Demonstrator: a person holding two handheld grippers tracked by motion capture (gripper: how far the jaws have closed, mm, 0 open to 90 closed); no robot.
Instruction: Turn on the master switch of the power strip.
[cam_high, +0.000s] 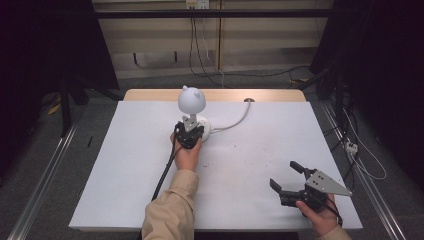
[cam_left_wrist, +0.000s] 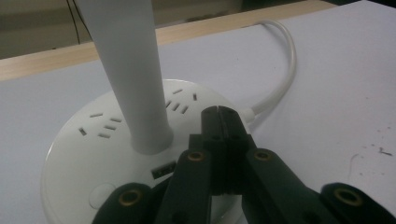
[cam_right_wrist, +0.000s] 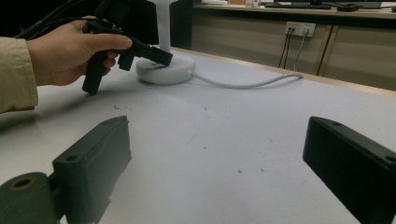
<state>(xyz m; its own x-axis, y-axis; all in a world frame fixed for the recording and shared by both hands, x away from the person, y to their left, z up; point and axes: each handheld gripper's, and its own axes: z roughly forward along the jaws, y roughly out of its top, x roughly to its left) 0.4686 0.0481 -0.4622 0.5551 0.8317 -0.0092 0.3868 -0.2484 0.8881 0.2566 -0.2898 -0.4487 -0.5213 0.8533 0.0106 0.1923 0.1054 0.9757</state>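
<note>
High view, lamp: you have a white desk lamp (cam_high: 192, 107) standing near the far middle of the white table (cam_high: 125, 165), round head on top, round base below, its white cable (cam_high: 235, 121) running off toward the far edge.
High view, left gripper: your left gripper (cam_high: 189, 134) sits right at the near side of the lamp's base, your left hand (cam_high: 187, 154) behind it.
High view, right gripper: your right gripper (cam_high: 286, 176) rests near the table's near right corner, well apart from the lamp, jaws spread wide with nothing between them.
Left gripper view, jaws: your two black jaws are pressed together, tip against tip, with nothing pinched.
Left gripper view, base: the tips lie over the base (cam_left_wrist: 93, 144) beside the stem (cam_left_wrist: 130, 79); whether they touch the surface is hard to tell from this angle. Socket slots mark the base's top.
Right gripper view: your own jaws stand far apart over bare table; farther off, your left gripper's closed tips meet the lamp base (cam_right_wrist: 166, 70).
</note>
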